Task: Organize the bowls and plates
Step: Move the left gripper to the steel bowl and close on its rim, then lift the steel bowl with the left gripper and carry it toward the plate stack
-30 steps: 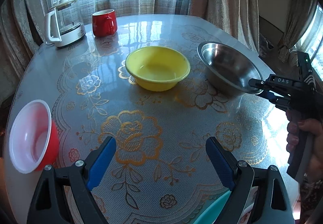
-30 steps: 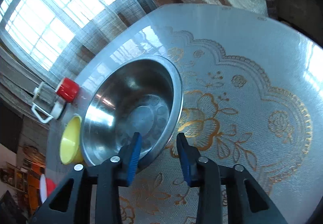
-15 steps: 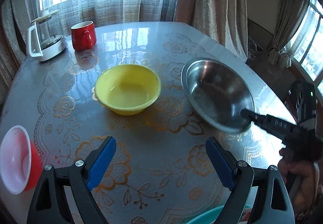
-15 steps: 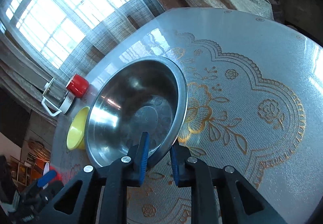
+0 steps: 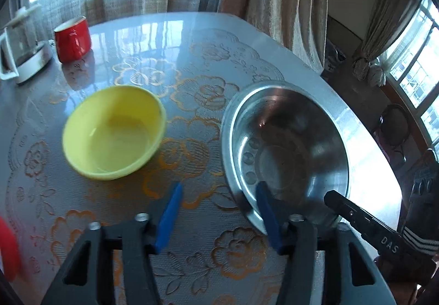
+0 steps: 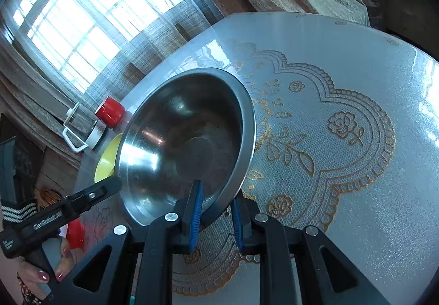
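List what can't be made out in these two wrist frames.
- Red bowl: left wrist view, cut by the left edge and blurred.
- Yellow bowl: right wrist view, mostly hidden behind the steel bowl.
- Left gripper: whether its right pad touches the steel rim; motion blur hides it.
- Kettle: cut by the frame edge.

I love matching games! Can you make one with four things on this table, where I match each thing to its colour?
Things:
1. Round plastic bowl
2. Big shiny metal bowl
3. Mug with a handle
4. Glass kettle's handle and base

Colours:
A. Silver
B. White
C. Yellow
D. Red

Pairs: 1-C, 2-A, 3-D, 4-B
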Available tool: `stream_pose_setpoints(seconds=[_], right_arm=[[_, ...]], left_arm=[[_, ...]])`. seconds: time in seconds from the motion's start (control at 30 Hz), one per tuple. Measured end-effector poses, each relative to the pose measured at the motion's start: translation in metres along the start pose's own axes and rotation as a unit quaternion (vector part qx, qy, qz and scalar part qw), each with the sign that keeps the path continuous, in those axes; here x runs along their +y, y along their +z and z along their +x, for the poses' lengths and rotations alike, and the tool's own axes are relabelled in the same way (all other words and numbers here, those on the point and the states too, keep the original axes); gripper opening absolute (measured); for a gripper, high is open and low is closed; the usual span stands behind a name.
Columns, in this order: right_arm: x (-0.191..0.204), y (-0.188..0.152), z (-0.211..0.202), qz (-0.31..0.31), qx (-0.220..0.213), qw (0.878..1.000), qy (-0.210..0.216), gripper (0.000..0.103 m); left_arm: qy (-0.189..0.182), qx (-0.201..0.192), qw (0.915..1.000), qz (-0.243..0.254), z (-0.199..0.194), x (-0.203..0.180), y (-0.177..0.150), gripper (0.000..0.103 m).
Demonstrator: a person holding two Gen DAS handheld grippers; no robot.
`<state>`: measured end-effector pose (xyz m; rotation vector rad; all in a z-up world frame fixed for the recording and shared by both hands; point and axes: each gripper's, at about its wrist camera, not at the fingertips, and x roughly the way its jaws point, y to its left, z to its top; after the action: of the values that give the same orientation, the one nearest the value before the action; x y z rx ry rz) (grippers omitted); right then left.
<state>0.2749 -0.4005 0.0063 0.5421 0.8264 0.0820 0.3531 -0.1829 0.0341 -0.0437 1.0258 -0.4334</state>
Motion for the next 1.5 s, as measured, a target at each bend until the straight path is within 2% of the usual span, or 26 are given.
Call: stream_pose_setpoints(seconds=[0.17, 0.2, 0.37, 0.93, 1.5], right_arm=[[0.000, -0.004, -0.002, 0.005, -0.002, 1.000, 0.005, 0.020], [0.000, -0.004, -0.003, 0.006, -0.002, 1.000, 0.006, 0.020], [0.002, -0.010, -0.004, 0.011, -0.001, 1.000, 0.006, 0.019], [0.002, -0.041, -0.030, 0.036, 0.012, 0.999, 0.033, 0.018], [0.039, -0.063, -0.064, 0.009, -0.009, 0.999, 0.050, 0.018]], left_arm=[[-0.010, 0.016, 0.9996, 0.019, 0.012, -0.015, -0.004, 0.030], [-0.011, 0.014, 0.9995, 0.026, 0.013, -0.018, -0.006, 0.023], [0.008, 0.009, 0.9984, 0.054, 0.010, -0.027, -0.013, 0.023], [-0.006, 0.011, 0.9981, 0.061, -0.024, -0.018, -0.047, 0.024], [-0.016, -0.052, 0.9977, 0.041, -0.093, -0.004, -0.084, 0.023]])
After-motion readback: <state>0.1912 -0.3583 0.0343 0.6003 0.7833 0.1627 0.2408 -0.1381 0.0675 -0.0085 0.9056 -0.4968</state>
